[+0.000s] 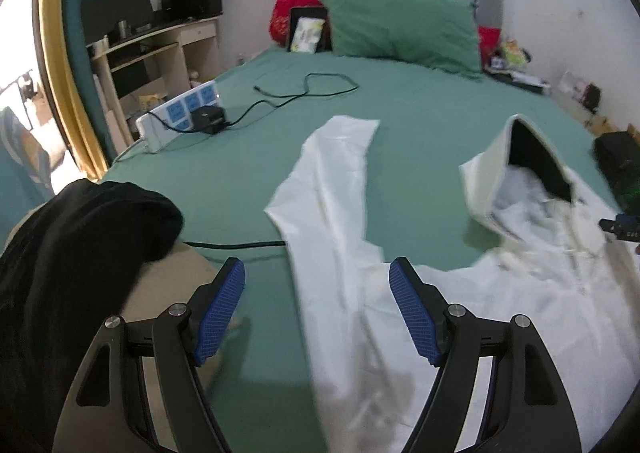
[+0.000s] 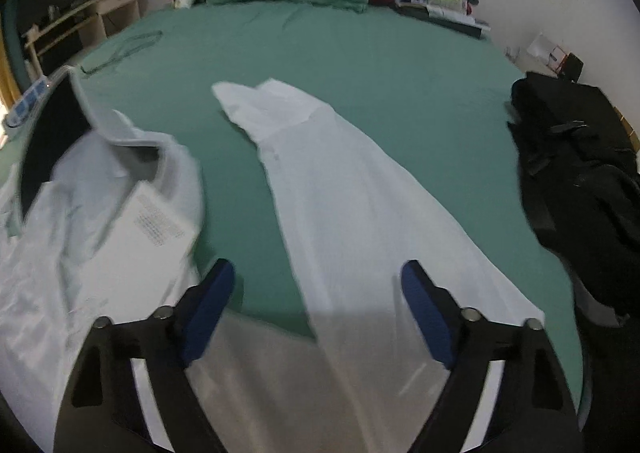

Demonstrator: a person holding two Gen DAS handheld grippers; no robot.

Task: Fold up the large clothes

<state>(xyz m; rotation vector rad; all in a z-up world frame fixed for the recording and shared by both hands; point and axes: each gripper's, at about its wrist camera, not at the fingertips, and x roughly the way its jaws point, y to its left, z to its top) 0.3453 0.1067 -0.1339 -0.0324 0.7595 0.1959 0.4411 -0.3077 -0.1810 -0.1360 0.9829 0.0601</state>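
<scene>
A white hooded garment [image 1: 520, 313] lies spread on the green bed sheet [image 1: 420, 113]. Its hood [image 1: 520, 157], dark inside, stands up at the right of the left wrist view, and one sleeve [image 1: 332, 181] stretches away from me. My left gripper [image 1: 317, 267] hangs open over the base of that sleeve, with nothing between its blue pads. In the right wrist view the other sleeve [image 2: 340, 181] runs away up the bed and the hood [image 2: 52, 121] stands at the left. My right gripper [image 2: 318, 267] is open above this sleeve's base, its pads off the cloth.
A black cloth [image 1: 80, 253] is bunched at the bed's near left corner. A white power strip [image 1: 180, 113] with a black cable [image 1: 308, 89] lies at the left edge. A green pillow [image 1: 400, 29] is at the headboard. A black bag [image 2: 576, 165] lies at the bed's right edge.
</scene>
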